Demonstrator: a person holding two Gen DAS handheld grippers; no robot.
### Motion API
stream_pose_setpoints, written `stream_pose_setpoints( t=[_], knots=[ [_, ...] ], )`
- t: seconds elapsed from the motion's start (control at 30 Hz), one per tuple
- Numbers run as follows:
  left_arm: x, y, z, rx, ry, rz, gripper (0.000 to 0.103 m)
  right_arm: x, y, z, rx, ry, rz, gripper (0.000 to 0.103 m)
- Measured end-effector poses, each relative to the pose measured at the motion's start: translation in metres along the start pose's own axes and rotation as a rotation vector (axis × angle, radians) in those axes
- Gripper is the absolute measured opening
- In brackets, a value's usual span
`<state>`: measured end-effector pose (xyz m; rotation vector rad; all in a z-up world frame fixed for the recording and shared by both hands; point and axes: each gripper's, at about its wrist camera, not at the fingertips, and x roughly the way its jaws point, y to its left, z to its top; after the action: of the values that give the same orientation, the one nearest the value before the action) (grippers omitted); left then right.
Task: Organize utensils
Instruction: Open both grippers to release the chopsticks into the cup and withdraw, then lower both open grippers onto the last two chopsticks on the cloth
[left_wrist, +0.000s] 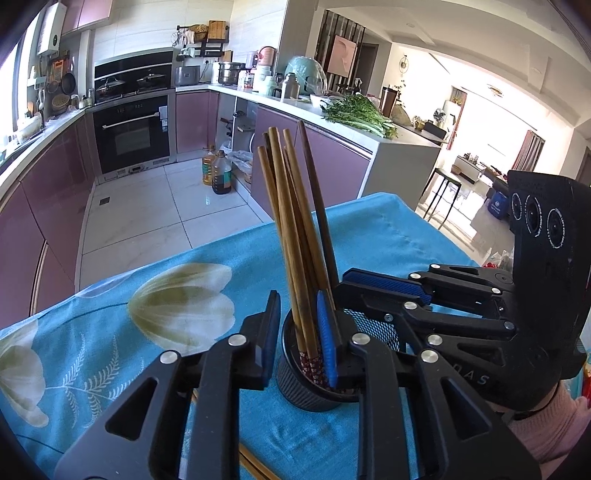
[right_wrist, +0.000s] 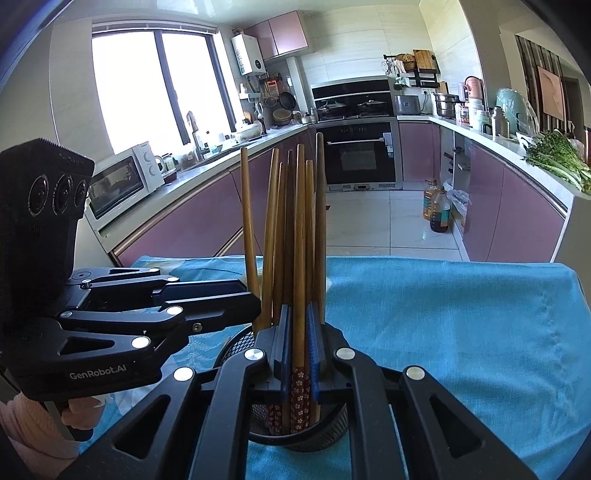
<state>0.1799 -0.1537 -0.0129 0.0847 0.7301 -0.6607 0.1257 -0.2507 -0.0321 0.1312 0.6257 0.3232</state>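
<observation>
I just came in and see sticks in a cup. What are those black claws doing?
A person is tidying chopsticks into a black mesh cup on the blue tablecloth. The right claw pinches one chopstick standing in the cup. The left claw is open around the cup's rim, steadying it. More chopsticks lie on the cloth.

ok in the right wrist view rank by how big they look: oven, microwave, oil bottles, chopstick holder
1. oven
2. microwave
3. chopstick holder, though nearness inflates it and tongs hide much of it, so unsure
4. oil bottles
</observation>
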Motion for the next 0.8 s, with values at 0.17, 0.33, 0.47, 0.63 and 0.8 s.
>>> stream_pose_setpoints(
  t=[0.17,0.33,0.47,0.63,0.8],
  knots=[
    [-0.016,0.004,-0.008,0.001,-0.037,0.025,0.025,-0.008,0.005,-0.003,0.0,-0.02,0.012,0.022],
    [-0.045,0.01,-0.026,-0.001,-0.096,0.086,0.038,-0.026,0.016,-0.01,-0.023,-0.052,0.046,0.03],
    [-0.071,0.021,-0.048,-0.013,-0.135,0.158,0.052,-0.042,0.037,-0.014,-0.098,-0.068,0.103,0.041],
    [-0.086,0.036,-0.08,-0.046,-0.124,0.236,0.062,-0.043,0.066,-0.029,-0.181,-0.025,0.176,0.047],
    [-0.085,0.047,-0.115,-0.079,-0.063,0.279,0.065,-0.015,0.077,-0.052,-0.178,0.082,0.191,0.047]
  ],
)
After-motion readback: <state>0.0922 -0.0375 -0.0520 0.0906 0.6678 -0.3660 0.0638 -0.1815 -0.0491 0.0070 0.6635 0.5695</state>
